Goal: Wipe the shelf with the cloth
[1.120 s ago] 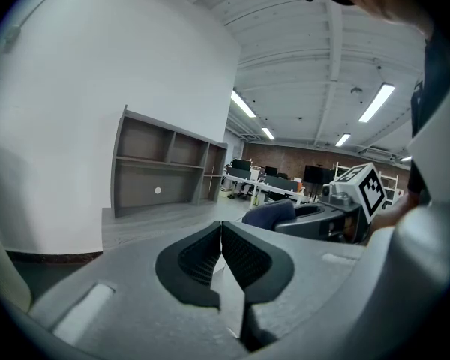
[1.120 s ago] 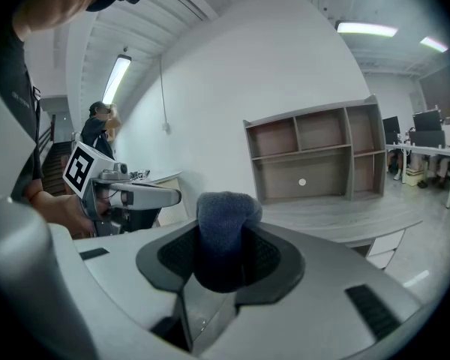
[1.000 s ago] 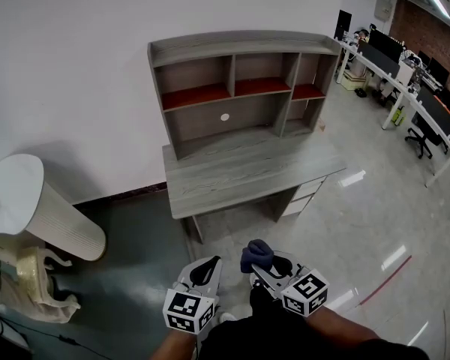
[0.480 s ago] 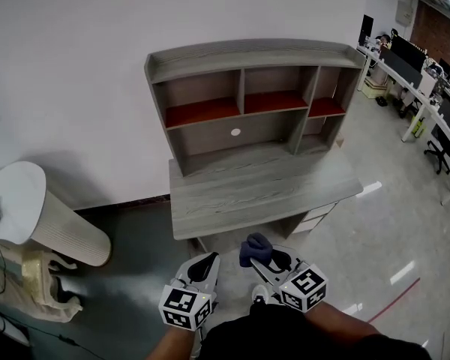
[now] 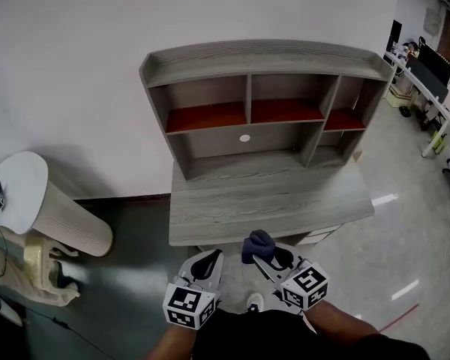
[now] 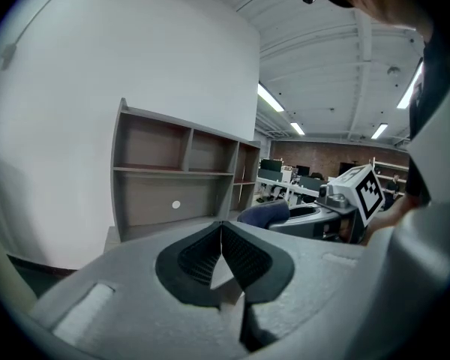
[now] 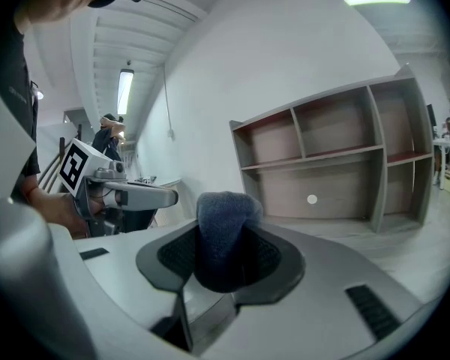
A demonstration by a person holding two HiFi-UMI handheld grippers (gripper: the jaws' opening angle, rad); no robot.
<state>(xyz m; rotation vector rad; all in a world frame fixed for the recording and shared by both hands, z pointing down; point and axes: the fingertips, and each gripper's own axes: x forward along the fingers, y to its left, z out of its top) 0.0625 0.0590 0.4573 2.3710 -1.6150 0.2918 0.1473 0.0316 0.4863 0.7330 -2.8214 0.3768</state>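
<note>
A grey wooden desk with a shelf unit on top stands against the white wall; its cubbies have red floors. A bunched dark blue cloth is pinched in my right gripper, held in front of the desk's near edge, short of the desktop. My left gripper hangs beside it to the left, jaws pressed together with nothing between them. In the left gripper view the cloth and the right gripper appear at the right.
A round white side table with a ribbed base stands at the left, cream bags under it. Office desks and chairs line the far right. The floor right of the desk is glossy.
The view has closed in on the desk, which now sits larger and more central. Both grippers keep their places low in the frame, the cloth still held.
</note>
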